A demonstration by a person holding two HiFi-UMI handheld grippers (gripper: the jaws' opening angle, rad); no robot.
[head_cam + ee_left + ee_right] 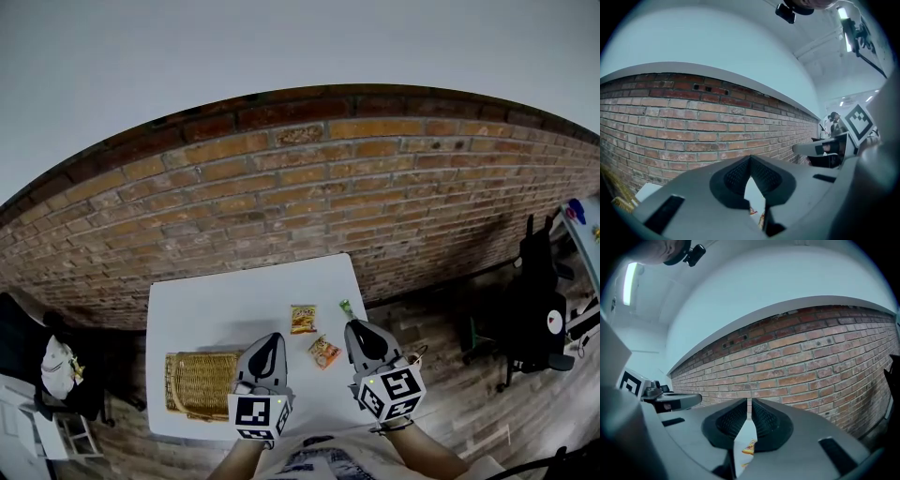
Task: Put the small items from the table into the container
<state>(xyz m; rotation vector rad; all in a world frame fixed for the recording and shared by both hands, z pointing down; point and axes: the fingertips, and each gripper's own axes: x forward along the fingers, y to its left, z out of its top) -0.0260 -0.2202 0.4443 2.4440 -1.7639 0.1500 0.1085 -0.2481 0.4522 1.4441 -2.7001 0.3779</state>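
A white table [234, 300] carries a flat wicker basket [200, 382] at its front left. Two orange snack packets [303, 320] [324, 352] and a small green item [345, 307] lie right of the basket. My left gripper [273, 337] hovers over the table's front, just right of the basket, jaws shut and empty. My right gripper [353, 326] is beside the nearer packet, close to the green item, also shut and empty. In the left gripper view the jaw tips [750, 157] meet, with a packet [752, 212] showing below. The right gripper view shows closed tips [749, 402] above a packet [749, 447].
A brick wall [375, 187] runs right behind the table. A black chair [539, 309] stands on the wooden floor at the right. At the left, by a dark object on the floor, sits a white bag [58, 366]. The table's right edge lies just past the green item.
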